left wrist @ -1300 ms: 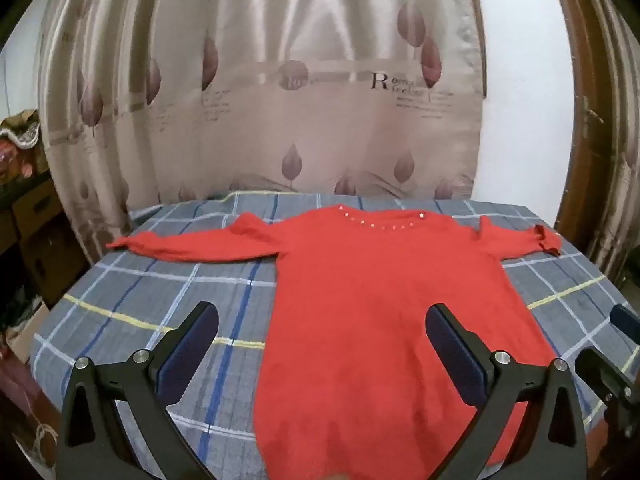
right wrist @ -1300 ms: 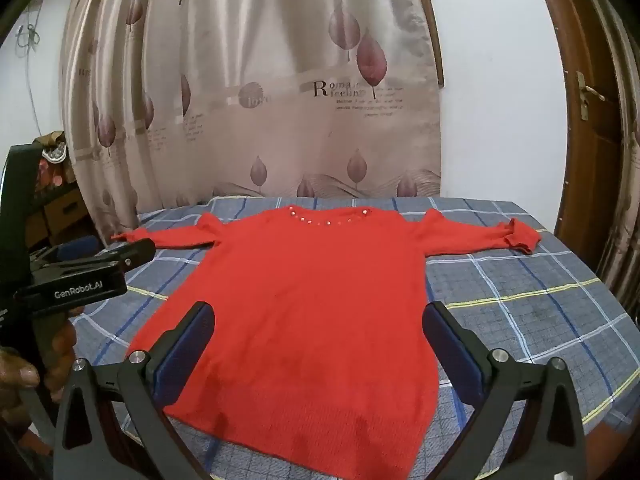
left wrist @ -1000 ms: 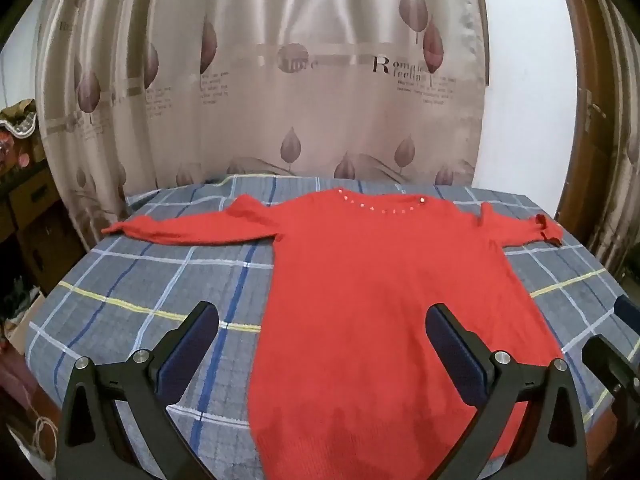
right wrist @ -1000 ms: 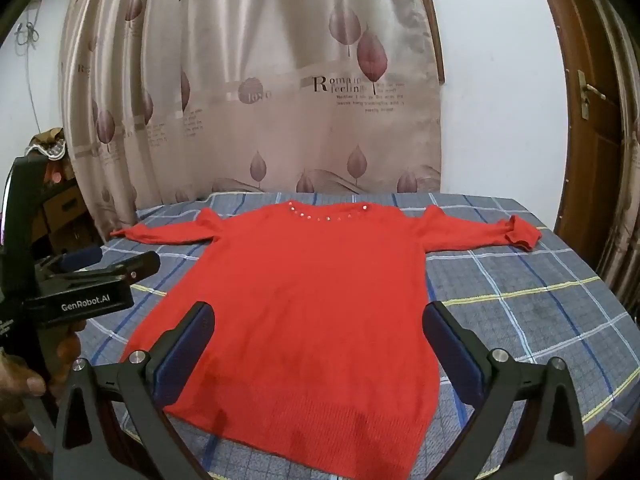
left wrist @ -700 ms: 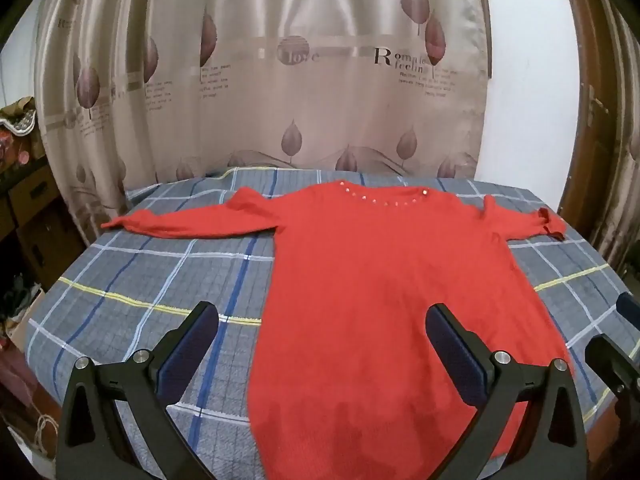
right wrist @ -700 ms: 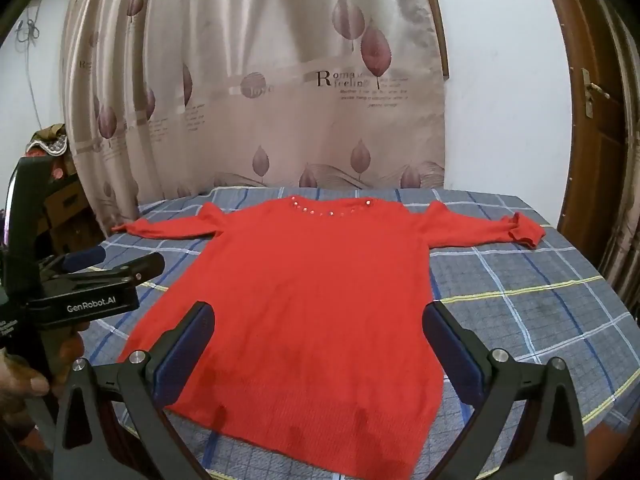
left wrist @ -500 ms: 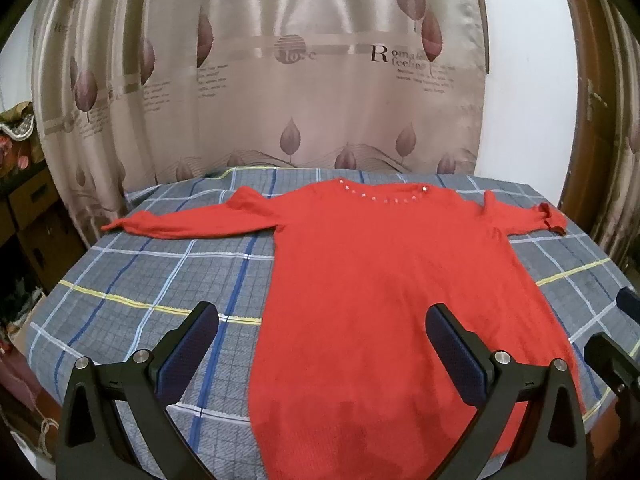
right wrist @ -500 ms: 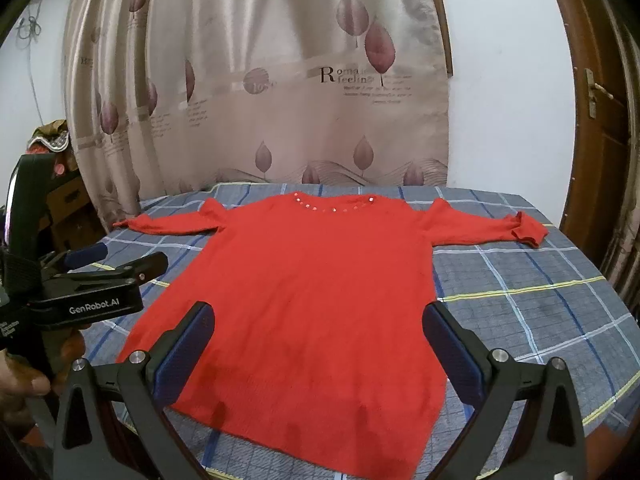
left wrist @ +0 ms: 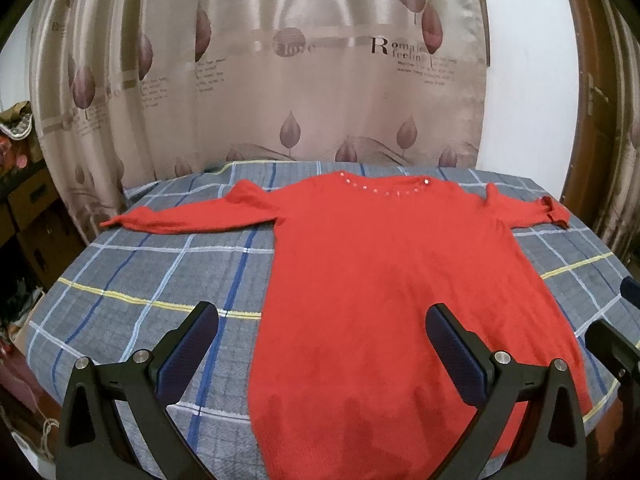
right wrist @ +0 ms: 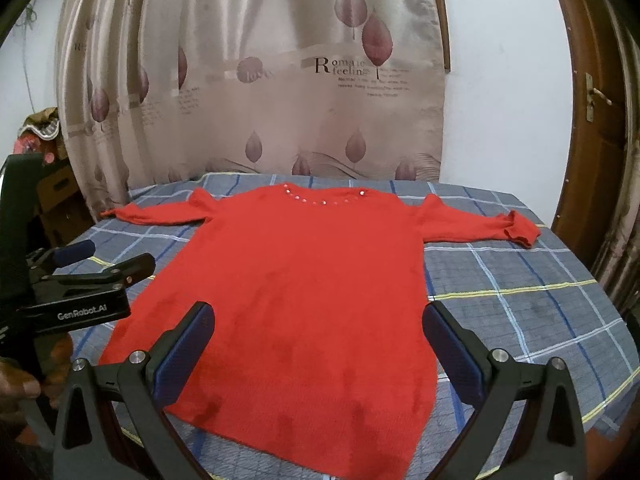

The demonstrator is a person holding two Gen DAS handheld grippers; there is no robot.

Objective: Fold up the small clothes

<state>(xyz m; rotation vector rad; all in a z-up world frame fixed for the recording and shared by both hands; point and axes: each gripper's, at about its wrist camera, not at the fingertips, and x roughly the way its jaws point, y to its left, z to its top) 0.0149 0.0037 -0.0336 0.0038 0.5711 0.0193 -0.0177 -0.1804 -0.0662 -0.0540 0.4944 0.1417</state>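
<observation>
Little has shifted since the earlier frames: both cameras have drawn slightly back and up, so the red sweater (left wrist: 392, 280) sits a bit lower and fuller in each view, while the garment itself lies as it did. It is spread flat, front up, on a table covered by a grey plaid cloth (left wrist: 160, 272) with blue, white and yellow lines. Its neckline, trimmed with a row of small shiny beads (right wrist: 324, 200), points to the far edge by the curtain (right wrist: 248, 80); its hem reaches the near edge. One sleeve (left wrist: 188, 216) stretches toward the far left corner, and the other sleeve (right wrist: 480, 226) runs toward the right edge, its cuff turned up. The left gripper (left wrist: 320, 344) hangs above the near edge with its jaws wide apart and nothing between them, one blue pad over the bare cloth and the other over the sweater's lower body. The right gripper (right wrist: 316, 340) is likewise spread and empty, both pads above the sweater's lower part. In the right wrist view the left gripper's black body shows at the left edge of the table, held by a hand (right wrist: 24, 376). A wooden door (right wrist: 592, 120) stands at the right.
</observation>
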